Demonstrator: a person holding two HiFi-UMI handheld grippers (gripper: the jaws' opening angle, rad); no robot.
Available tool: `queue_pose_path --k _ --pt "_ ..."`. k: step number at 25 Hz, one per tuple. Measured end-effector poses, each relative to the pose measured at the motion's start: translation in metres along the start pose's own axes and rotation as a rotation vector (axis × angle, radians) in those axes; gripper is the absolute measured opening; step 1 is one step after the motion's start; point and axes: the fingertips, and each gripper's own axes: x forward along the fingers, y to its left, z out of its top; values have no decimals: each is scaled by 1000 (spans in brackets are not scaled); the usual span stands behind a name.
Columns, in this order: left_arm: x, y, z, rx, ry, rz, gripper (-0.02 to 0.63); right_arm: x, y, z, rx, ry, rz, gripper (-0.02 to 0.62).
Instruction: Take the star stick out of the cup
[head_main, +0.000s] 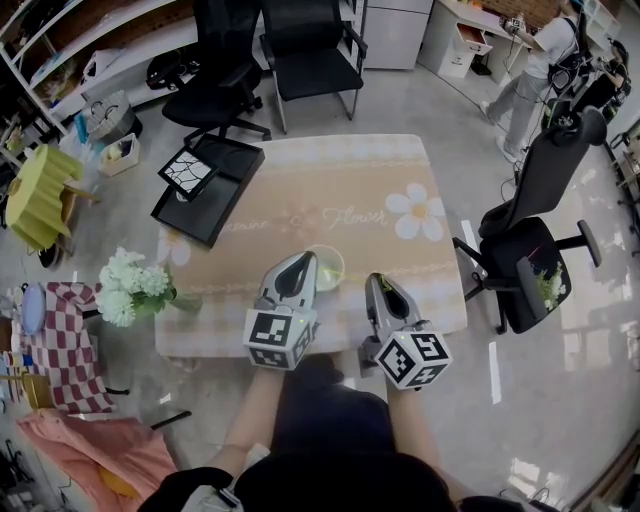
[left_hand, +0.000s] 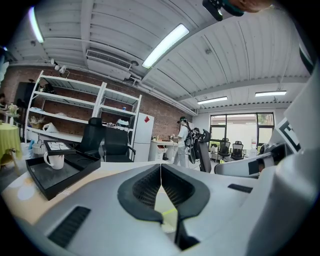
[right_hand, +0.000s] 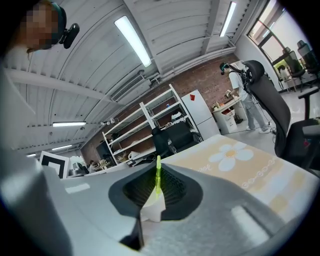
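A pale green cup (head_main: 330, 268) stands near the front edge of the flowered table (head_main: 340, 190). My left gripper (head_main: 308, 262) is at the cup's left rim and looks shut on it. In the left gripper view its jaws (left_hand: 161, 172) meet in a thin line, with the pale cup (left_hand: 167, 212) showing just behind them. My right gripper (head_main: 377, 282) is to the right of the cup, apart from it. In the right gripper view it (right_hand: 158, 189) is shut on the star stick (right_hand: 158, 175), a thin bright green stick pointing up, with a white piece (right_hand: 152, 209) below the pads.
A black tray (head_main: 215, 185) (left_hand: 35, 177) with a white mug (left_hand: 54, 160) lies at the table's far left corner. White flowers (head_main: 130, 285) stand left of the table. A black office chair (head_main: 535, 250) is to its right. A person (head_main: 535, 70) stands far back.
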Motion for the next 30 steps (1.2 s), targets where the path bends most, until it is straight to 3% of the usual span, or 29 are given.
queue_pose_path --k 15,30 --pt "-12 -15 4 1 -15 -9 11 -23 6 17 0 -50 4 17" --pt "-7 -42 34 15 -73 -71 11 -56 10 69 42 -199 13 17"
